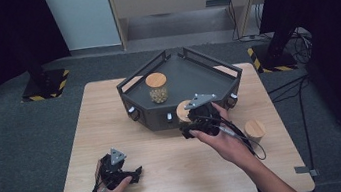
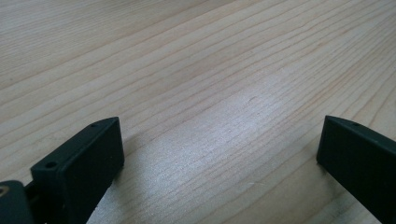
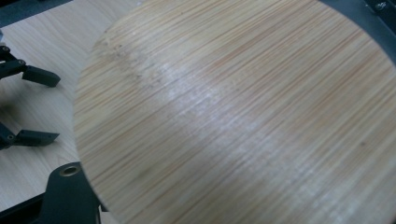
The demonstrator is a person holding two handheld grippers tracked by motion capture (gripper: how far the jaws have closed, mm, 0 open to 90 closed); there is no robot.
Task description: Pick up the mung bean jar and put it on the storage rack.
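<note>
right tongs [image 1: 192, 117]: at the front edge of the dark tray, jaws nearly closed; clamped on the bamboo-lidded jar [image 1: 184, 110], with the right hand [image 1: 225, 141] behind them. The jaws hide under the grey plate in the high view, so the pad contact itself can't be seen.
held jar: lid sits at the tray's front wall, just left of the tongs' body. In the right gripper view the round bamboo lid [image 3: 233, 116] sits right in front of the camera, grain running diagonally. Jar body hidden; can't tell whether it rests on the tray floor or hangs above it.
left tongs [image 1: 136, 172]: low over the near-left part of the surface, held by the left hand [image 1: 108, 185], well apart from the tray. Jaws spread wide, nothing between them; the left gripper view has bare wood grain between the two black jaws. They also show at the left edge of the right gripper view, gaping.
tray [image 1: 181, 77]: dark metal, angular, raised rail round the rim, small light knobs on the front faces; sits at the far middle of the surface.
jar in tray [image 1: 157, 86]: glass, bamboo lid, yellowish pieces inside; upright in the tray's left part, apart from the held jar.
third jar [image 1: 254, 130]: bamboo lid, stands on the surface right of the right forearm, outside the tray.
surface [image 1: 110, 114]: light wood table on grey floor.
</note>
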